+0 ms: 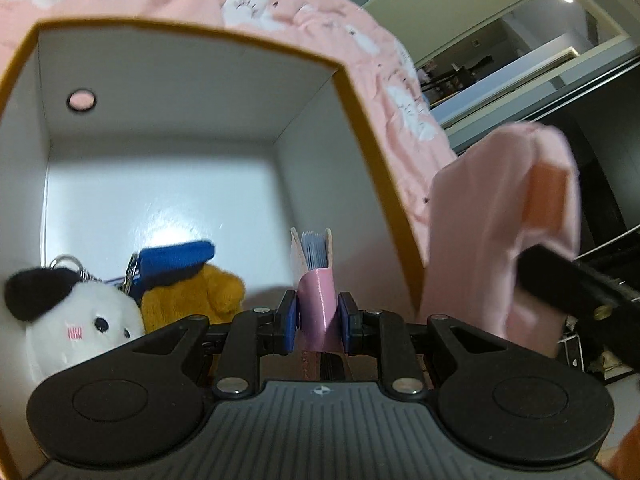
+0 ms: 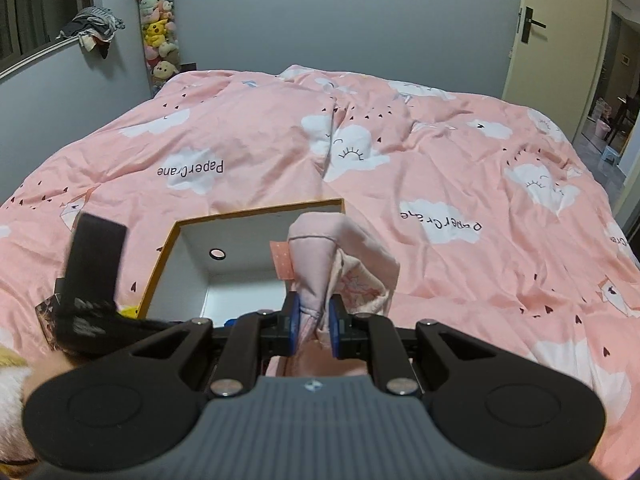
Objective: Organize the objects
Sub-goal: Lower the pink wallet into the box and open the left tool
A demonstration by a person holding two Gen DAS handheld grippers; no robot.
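Two grippers each carry something: the left gripper (image 1: 317, 322), clamped on a small pink booklet (image 1: 316, 276), hangs directly over the open box (image 1: 376, 128), nearer it; the right gripper (image 2: 313, 326) pinches pink cloth (image 2: 320, 256) just beside the box's right wall.

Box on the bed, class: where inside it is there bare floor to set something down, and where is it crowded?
The box has bare white floor through the middle and back, up to the wall with the round hole. The near left corner is crowded: a white plush toy and an orange plush toy sit together.
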